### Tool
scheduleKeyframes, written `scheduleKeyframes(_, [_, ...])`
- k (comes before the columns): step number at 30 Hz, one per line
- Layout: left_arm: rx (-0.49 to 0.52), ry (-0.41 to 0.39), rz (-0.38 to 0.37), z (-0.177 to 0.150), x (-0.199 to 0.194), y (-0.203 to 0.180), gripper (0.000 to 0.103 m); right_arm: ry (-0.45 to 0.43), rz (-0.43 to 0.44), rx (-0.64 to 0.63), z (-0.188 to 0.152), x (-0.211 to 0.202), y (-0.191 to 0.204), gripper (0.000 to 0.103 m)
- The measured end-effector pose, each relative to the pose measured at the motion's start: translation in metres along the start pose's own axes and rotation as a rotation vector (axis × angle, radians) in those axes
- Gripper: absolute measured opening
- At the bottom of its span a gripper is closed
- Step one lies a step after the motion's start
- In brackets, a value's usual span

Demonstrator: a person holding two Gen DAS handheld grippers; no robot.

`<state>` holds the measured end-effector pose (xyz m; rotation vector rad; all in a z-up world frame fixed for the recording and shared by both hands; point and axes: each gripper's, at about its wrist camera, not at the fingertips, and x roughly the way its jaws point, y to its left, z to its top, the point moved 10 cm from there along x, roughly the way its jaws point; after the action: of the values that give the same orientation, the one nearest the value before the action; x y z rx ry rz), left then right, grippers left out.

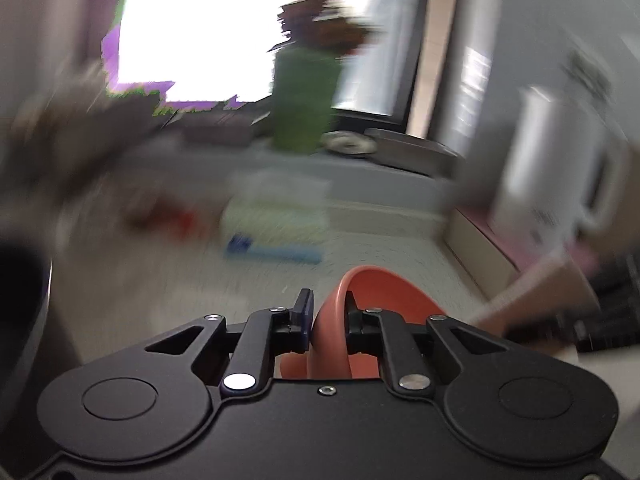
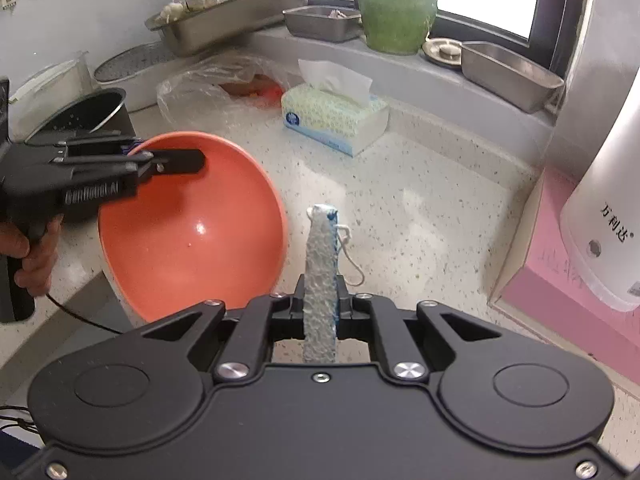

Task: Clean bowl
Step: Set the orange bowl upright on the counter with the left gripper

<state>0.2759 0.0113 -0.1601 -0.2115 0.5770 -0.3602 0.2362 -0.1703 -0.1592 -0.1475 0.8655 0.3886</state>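
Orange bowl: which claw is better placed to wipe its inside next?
The right claw: it is shut on the cleaning cloth, beside the tilted bowl. The left claw is occupied, clamped on the bowl's rim.

black gripper [image 2: 320, 300], silver screws, thin cable [image 2: 80, 318]

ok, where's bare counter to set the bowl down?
Free: speckled counter between tissue box, pink box and the cloth. Crowded: back left, with plastic bag, dark pot and steel trays.
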Motion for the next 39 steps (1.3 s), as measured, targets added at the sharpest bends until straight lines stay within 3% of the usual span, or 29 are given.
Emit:
scheduleKeyframes(5, [-0.375,0.080,-0.027,-0.019,0.022,0.030,0.013,0.009,0.012,-0.001,-0.001,0.001,0.007,0.011])
scheduleKeyframes(9, [-0.402,0.116,-0.048,-0.024,0.033,0.026,0.014,0.013,-0.025,0.010,0.002,0.003,0.004,0.012])
scheduleKeyframes(11, [-0.444,0.101,-0.057,-0.022,0.032,0.028,0.027,0.011,-0.027,0.032,0.003,0.003,0.001,0.011])
scheduleKeyframes(13, [-0.501,0.049,-0.039,-0.017,0.025,0.034,0.073,0.008,-0.033,0.037,0.004,0.002,-0.001,0.012])
scheduleKeyframes(17, [-0.578,-0.046,-0.091,0.000,0.011,0.039,0.086,-0.004,-0.039,0.047,0.004,0.000,-0.004,0.011])
scheduleKeyframes(20, [-0.448,-0.125,-0.086,0.019,-0.007,0.027,0.087,-0.005,-0.043,0.056,0.004,0.001,-0.007,0.012])
scheduleKeyframes(25, [0.070,-0.184,0.074,0.023,-0.049,-0.026,0.087,0.003,-0.040,0.063,0.000,0.001,-0.010,0.012])
scheduleKeyframes(27, [0.199,-0.161,0.095,0.008,-0.057,-0.044,0.087,0.007,-0.041,0.066,-0.003,0.002,-0.011,0.012])
scheduleKeyframes(30, [0.271,-0.120,0.086,-0.019,-0.061,-0.054,0.087,0.013,-0.038,0.073,-0.006,0.003,-0.014,0.012])
scheduleKeyframes(36, [0.397,-0.049,-0.005,-0.074,-0.063,-0.067,0.085,0.027,-0.021,0.054,-0.009,0.005,-0.015,0.012])
scheduleKeyframes(39, [0.432,-0.001,0.011,-0.096,-0.046,-0.067,0.075,0.037,-0.017,0.043,-0.011,0.006,-0.013,0.012])
